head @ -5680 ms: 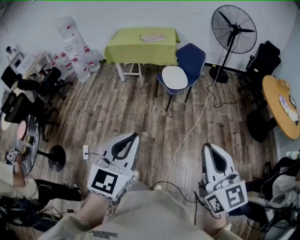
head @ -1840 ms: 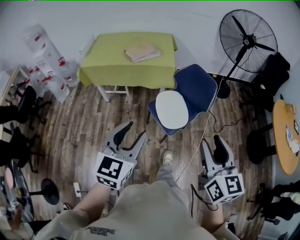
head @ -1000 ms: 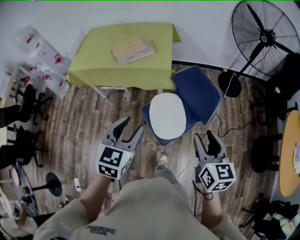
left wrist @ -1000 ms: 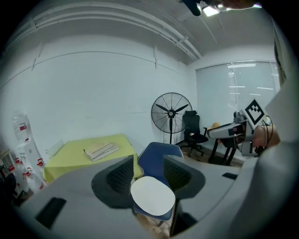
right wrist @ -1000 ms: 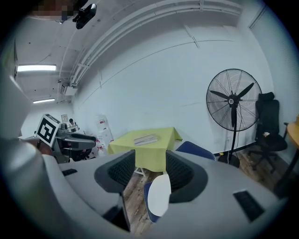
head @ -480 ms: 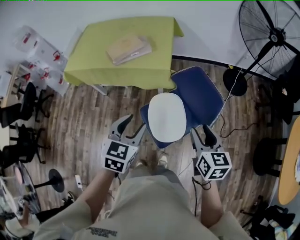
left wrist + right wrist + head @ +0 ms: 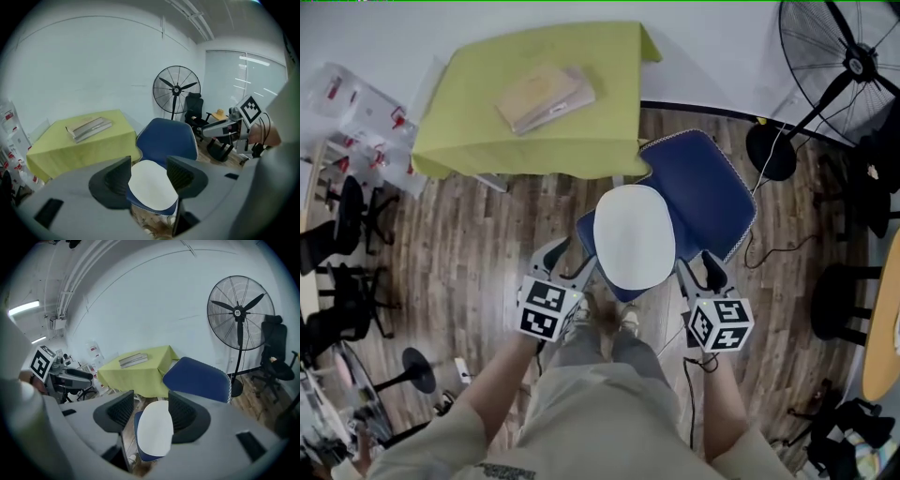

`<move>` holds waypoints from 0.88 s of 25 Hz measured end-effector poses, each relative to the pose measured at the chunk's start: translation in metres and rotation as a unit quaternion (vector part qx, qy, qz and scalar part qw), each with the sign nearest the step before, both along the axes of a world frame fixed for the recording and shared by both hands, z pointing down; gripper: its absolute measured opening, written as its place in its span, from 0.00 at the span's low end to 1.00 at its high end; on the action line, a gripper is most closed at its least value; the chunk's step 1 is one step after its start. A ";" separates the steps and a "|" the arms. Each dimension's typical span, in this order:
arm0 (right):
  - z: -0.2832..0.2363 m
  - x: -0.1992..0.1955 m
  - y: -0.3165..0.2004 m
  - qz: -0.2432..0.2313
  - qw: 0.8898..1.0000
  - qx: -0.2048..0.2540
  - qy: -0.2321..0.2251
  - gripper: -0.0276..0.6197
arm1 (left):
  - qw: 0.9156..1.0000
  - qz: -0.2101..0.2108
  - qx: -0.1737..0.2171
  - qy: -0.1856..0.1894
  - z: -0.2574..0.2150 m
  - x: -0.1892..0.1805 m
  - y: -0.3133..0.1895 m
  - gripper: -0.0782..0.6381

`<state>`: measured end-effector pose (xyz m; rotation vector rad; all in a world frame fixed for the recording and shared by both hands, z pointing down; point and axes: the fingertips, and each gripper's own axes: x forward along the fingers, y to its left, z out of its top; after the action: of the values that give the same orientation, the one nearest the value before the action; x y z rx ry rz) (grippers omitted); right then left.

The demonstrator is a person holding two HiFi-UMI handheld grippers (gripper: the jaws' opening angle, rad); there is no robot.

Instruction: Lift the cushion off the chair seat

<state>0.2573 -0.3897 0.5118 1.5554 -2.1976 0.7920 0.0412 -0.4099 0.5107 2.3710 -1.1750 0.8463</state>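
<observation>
Holding the left hand-held gripper [image 7: 570,262] at 8 o'clock of the cushion [image 7: 634,234], jaws spread and just been opening wider, with only air between them; near the seat's front edge, not touching. Lying flat in the middle of the blue chair [image 7: 703,187] seat: the white oval cushion, untouched. Holding the right hand-held gripper [image 7: 698,272] at 4 o'clock of it, likewise spread, jaws just been opening, empty, close to the seat rim.

Likely trouble, as a guess: biting the seat edge together with the cushion, or the seat alone, with the cushion apparently so thin and flush; pinching one side only and letting the far side sag and slip; shoving the light chair away while reaching under the rim.

Around, from the left: dark office chairs [image 7: 342,211] at 9 o'clock, well apart; a worktop under a green cloth [image 7: 581,141] at 11 o'clock, books [image 7: 546,97] on it, just behind the chair; a standing fan [image 7: 848,56] at 2 o'clock. Nothing between either hand-held gripper and the cushion; only the person's own feet [image 7: 626,321] at 6 o'clock, close to the seat front.
</observation>
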 end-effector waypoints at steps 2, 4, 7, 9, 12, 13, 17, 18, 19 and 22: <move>0.020 -0.002 -0.008 0.009 1.000 -0.012 0.004 0.42 | 1.000 0.008 -0.015 0.004 0.019 -0.002 -0.009 0.43; 0.041 -0.004 -0.017 0.020 0.999 -0.025 0.007 0.42 | 0.999 0.013 -0.032 0.009 0.039 -0.003 -0.019 0.43; 0.070 -0.008 -0.029 0.036 0.998 -0.044 0.006 0.42 | 0.998 0.014 -0.056 0.012 0.072 -0.012 -0.036 0.43; 0.091 -0.012 -0.035 0.041 0.998 -0.055 0.007 0.42 | 0.997 0.016 -0.068 0.012 0.094 -0.019 -0.046 0.43; 0.124 -0.015 -0.046 0.043 0.996 -0.073 0.018 0.42 | 0.996 0.023 -0.085 0.011 0.129 -0.023 -0.061 0.43; 0.137 -0.015 -0.049 0.043 0.996 -0.079 0.021 0.42 | 0.995 0.024 -0.092 0.011 0.143 -0.024 -0.065 0.43; 0.186 -0.015 -0.059 0.049 0.993 -0.100 0.028 0.43 | 0.992 0.019 -0.125 0.019 0.198 -0.027 -0.076 0.43; 0.198 -0.014 -0.061 0.051 0.993 -0.106 0.031 0.43 | 0.991 0.016 -0.132 0.022 0.211 -0.028 -0.077 0.43; 0.211 -0.013 -0.063 0.054 0.991 -0.114 0.034 0.43 | 0.990 0.013 -0.138 0.024 0.224 -0.029 -0.079 0.43; 0.250 -0.007 -0.069 0.070 0.987 -0.137 0.038 0.43 | 0.988 0.007 -0.155 0.023 0.262 -0.032 -0.083 0.43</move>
<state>0.2502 -0.4584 0.7621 1.5822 -1.8506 1.0111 0.0092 -0.4929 0.7731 2.1345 -0.9338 0.9015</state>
